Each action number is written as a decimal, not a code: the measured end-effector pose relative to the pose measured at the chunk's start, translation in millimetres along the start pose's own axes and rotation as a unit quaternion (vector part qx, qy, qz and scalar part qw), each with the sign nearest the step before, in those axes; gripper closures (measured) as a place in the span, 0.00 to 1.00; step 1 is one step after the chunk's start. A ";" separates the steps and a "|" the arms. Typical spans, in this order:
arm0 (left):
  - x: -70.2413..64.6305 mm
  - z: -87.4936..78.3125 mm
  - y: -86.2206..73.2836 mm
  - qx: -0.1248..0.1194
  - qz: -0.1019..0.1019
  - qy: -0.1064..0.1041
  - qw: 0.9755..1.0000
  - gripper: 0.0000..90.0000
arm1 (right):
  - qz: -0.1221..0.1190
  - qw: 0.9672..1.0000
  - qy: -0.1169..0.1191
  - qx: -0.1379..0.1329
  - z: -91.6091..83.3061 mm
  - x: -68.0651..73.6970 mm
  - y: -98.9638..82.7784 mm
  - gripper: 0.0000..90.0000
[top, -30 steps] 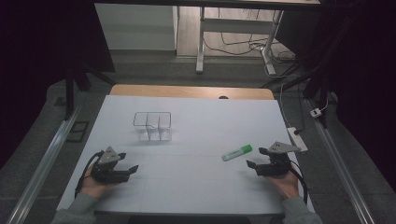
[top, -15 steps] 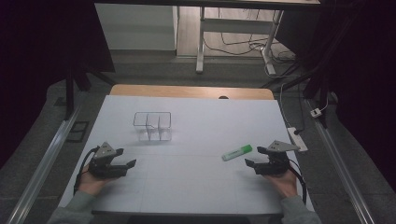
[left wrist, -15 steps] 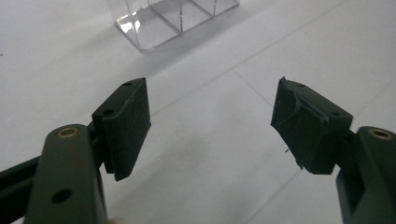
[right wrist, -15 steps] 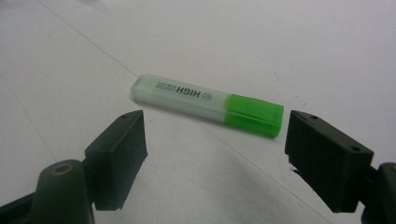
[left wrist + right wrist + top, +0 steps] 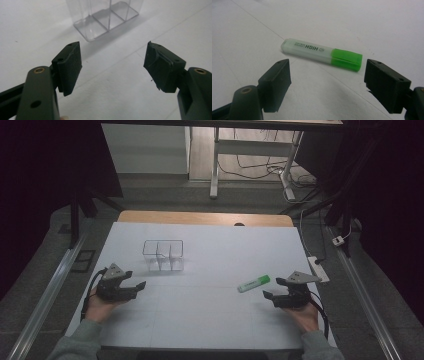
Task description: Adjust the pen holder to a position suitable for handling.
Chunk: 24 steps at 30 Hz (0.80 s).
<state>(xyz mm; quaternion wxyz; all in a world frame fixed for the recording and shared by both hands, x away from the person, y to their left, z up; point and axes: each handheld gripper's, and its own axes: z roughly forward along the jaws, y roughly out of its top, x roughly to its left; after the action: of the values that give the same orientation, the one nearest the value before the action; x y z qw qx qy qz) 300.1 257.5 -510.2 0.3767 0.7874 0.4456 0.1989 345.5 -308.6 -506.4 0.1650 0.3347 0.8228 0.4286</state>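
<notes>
Just in front of my right tongs (image 5: 325, 82) lies a highlighter pen (image 5: 322, 54) — it is flat on the white table (image 5: 210, 315), and nothing touches it. The pen has a pale see-through body with the word HIGH on it, and a bright green cap. In the right gripper view it lies across the gap between my two black jaws, a little way ahead of their tips. The green cap points toward one jaw and the pale end toward the other. My right tongs (image 5: 274, 290) are wide open and hold nothing.

My left tongs (image 5: 112, 65) are wide open too, with nothing between the jaws — just bare white table. Ahead of them, and a bit to one side, stands a clear plastic box (image 5: 105, 17). It has thin walls inside that split it into small parts. The box (image 5: 163, 255) is near my left tongs (image 5: 137, 282) but not touching them.

In the high view the pen (image 5: 253, 283) is just beside my right tongs and well apart from the clear box. My two hands sit far from each other, one at each side of the table.
</notes>
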 end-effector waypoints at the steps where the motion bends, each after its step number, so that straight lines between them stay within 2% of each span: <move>1: 1.5 0.9 1.9 0.001 -0.001 0.003 1.000 0.34 | 0.000 1.000 0.000 0.000 -0.1 -0.3 -0.1 0.23; 11: 20.8 20.8 17.7 0.010 -0.010 0.018 1.000 0.37 | -0.001 1.000 -0.001 -0.003 -0.7 -0.5 -0.3 0.23; 17: 26.3 27.9 25.2 0.012 -0.009 0.022 1.000 0.41 | 0.001 1.000 0.001 -0.005 0.2 -0.4 -0.6 0.23; 18: 28.2 29.5 26.5 0.012 -0.010 0.023 1.000 0.43 | 0.001 1.000 0.000 -0.005 0.2 -0.4 -0.6 0.23; 19: 30.4 31.1 27.4 0.012 -0.010 0.025 1.000 0.50 | 0.000 1.000 0.000 -0.004 0.2 -0.1 -0.6 0.23; 21: 34.2 34.3 28.6 0.009 -0.014 0.028 0.999 0.53 | -0.001 1.000 -0.001 -0.002 0.1 0.0 -0.5 0.23; 22: 36.1 35.6 28.8 0.008 -0.016 0.028 0.999 0.62 | -0.001 1.000 -0.001 -0.002 0.3 -0.1 -0.7 0.23; 23: 38.0 37.2 29.3 0.011 -0.018 0.026 0.999 0.62 | -0.001 1.000 -0.001 -0.002 0.3 -0.1 -0.7 0.23; 24: 39.7 38.5 29.7 0.012 -0.017 0.027 0.999 0.66 | -0.001 1.000 -0.001 0.000 0.4 -0.3 -0.7 0.23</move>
<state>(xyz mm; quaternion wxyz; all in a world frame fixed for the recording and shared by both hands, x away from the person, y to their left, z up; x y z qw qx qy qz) 362.3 265.9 -512.8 0.3584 0.7786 0.4713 0.2077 345.7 -308.8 -507.2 0.1660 0.3344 0.8229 0.4282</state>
